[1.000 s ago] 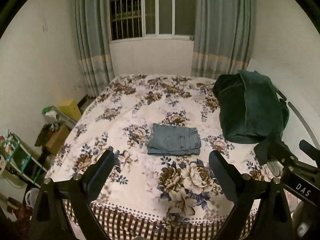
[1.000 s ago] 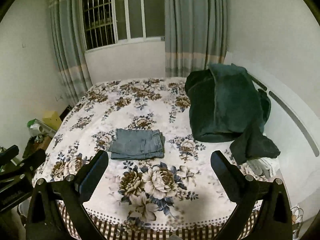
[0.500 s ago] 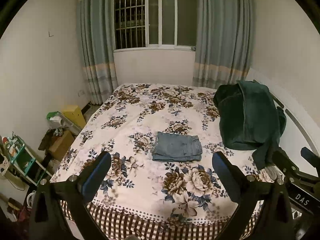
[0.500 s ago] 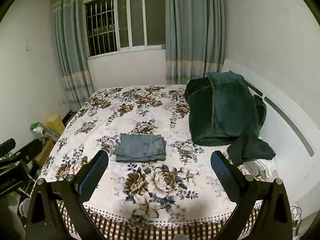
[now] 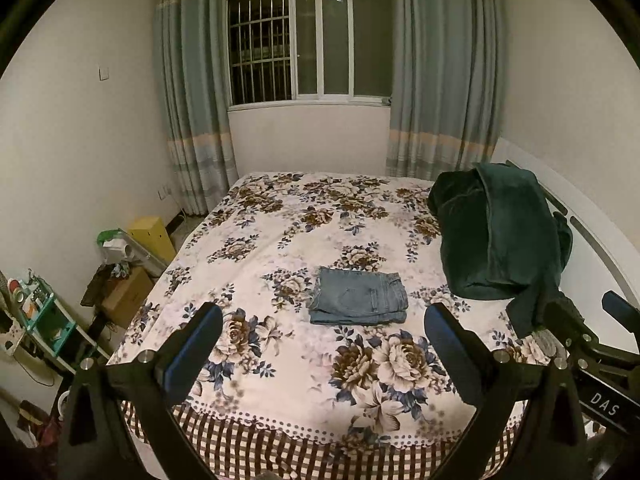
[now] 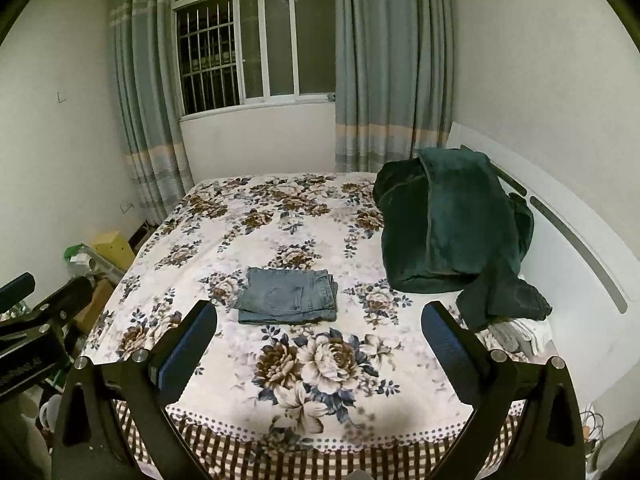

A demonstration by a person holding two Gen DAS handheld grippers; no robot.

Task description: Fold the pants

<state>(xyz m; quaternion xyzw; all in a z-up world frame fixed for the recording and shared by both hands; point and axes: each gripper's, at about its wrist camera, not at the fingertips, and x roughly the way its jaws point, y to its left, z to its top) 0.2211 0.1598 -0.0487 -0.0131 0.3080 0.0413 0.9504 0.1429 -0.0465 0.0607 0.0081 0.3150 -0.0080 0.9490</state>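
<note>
The blue denim pants lie folded into a small flat rectangle near the middle of the floral bed; they also show in the right wrist view. My left gripper is open and empty, held back over the bed's near edge, well short of the pants. My right gripper is open and empty too, at a similar distance. The right gripper's body shows at the right edge of the left wrist view. The left gripper's body shows at the left edge of the right wrist view.
A dark green blanket is heaped on the bed's right side against the white headboard. Boxes and a small shelf crowd the floor to the left of the bed. A curtained window is at the far wall.
Both grippers have drawn back and risen away from the bed, so the folded pants look smaller and farther. The pants have not moved.
</note>
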